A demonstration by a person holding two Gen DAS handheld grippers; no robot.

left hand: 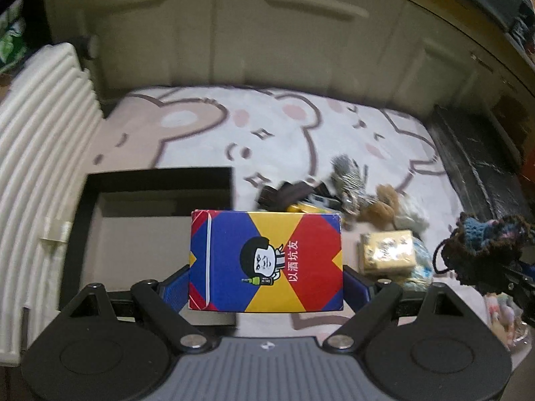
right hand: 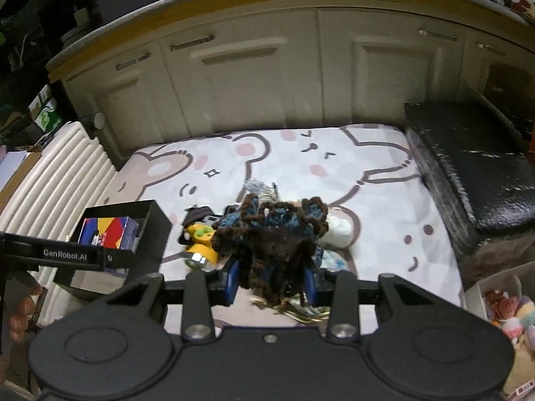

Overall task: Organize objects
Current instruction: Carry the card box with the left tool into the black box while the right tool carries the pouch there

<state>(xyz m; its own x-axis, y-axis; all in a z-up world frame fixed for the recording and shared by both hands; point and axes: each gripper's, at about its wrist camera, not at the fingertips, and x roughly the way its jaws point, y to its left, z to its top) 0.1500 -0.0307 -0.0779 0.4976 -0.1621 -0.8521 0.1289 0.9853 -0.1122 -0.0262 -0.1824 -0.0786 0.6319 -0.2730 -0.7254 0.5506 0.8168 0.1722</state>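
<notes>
Colourful card box point(left hand: 265, 260) held in left gripper point(left hand: 265, 284): white Chinese characters "以酒坑友" on red panel, beside cartoon face with bottle; tiny print on bottle unreadable. Left gripper body, seen from right wrist view: white lettering "GenRobot.AI" on black bar point(right hand: 65, 254). Green-white packaging point(right hand: 45, 115) at far left: markings too blurred to read.

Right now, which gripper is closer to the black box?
Left. The left gripper holds the colorful card box right over the black box. The right gripper, clutching a crocheted piece, is off to the side above the toy pile.
</notes>
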